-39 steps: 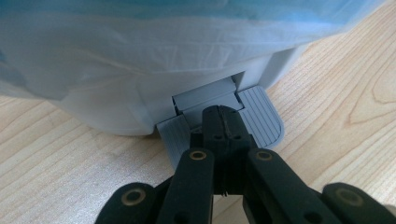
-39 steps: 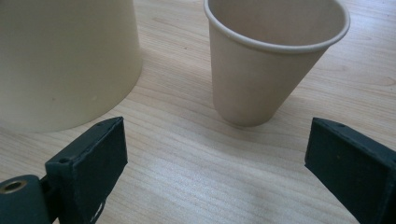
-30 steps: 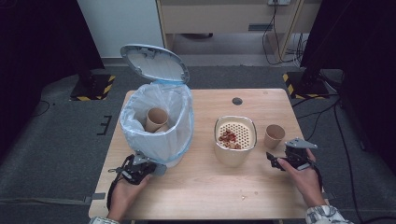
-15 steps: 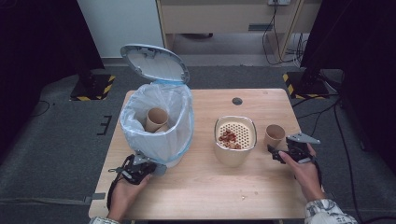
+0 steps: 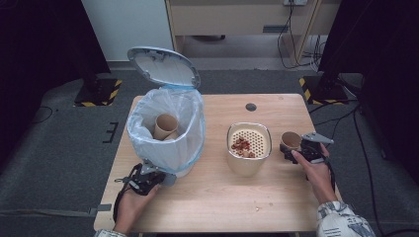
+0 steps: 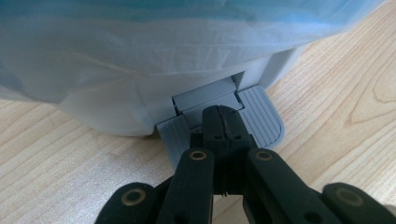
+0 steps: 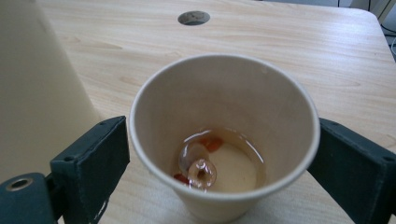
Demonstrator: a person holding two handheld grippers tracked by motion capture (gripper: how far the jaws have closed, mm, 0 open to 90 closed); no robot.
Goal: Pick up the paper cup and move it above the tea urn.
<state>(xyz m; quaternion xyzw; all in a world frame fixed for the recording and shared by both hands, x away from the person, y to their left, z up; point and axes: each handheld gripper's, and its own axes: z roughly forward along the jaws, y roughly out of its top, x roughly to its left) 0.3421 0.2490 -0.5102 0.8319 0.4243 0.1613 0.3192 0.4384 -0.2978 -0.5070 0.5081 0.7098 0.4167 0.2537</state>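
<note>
- My left gripper [image 6: 219,122] is clenched shut with nothing between the jaws, its tip resting on the grey pedal [image 6: 261,116] at the foot of the bin [image 5: 168,131], whose lid [image 5: 165,66] stands open.
- My right gripper [image 7: 219,154] has a jaw on either side of the paper cup [image 7: 224,135]; I can't tell whether they are squeezing it.
- The cup stands on the table [image 5: 217,197] just beside the cream strainer bowl [image 5: 248,148], with a little liquid and scraps inside.
- Another cup [image 5: 165,126] lies in the bin's bag.

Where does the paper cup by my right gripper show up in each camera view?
High view: the paper cup stands at the table's right side, just right of the strainer bowl.
Left gripper view: not in it.
Right gripper view: the cup sits centre frame, between the jaws.
Shared landmark: the round table hole.
</note>
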